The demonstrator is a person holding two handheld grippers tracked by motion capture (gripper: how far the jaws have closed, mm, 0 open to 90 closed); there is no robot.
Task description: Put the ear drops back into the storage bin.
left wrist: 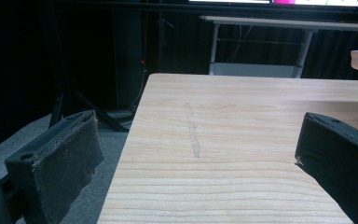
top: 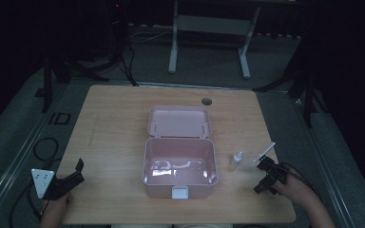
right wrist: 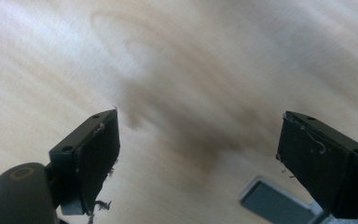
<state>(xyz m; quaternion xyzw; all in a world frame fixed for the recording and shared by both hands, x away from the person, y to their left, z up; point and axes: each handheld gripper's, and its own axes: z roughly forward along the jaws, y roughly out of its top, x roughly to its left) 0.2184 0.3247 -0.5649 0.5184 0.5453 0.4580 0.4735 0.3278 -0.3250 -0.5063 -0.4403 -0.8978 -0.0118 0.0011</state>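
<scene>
Pink box (top: pixel 180 161) open at frame centre, dropper bottle (top: pixel 237 159) just right of it; left gripper (top: pixel 69 179) lower left and right gripper (top: pixel 269 175) lower right, both spread, empty.

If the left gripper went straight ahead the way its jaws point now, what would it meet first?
Probably nothing soon. The left gripper, jaws open, looks along bare tabletop toward the far edge. The pink box sits off to its right, likely outside that line, though depth is hard to judge.
</scene>
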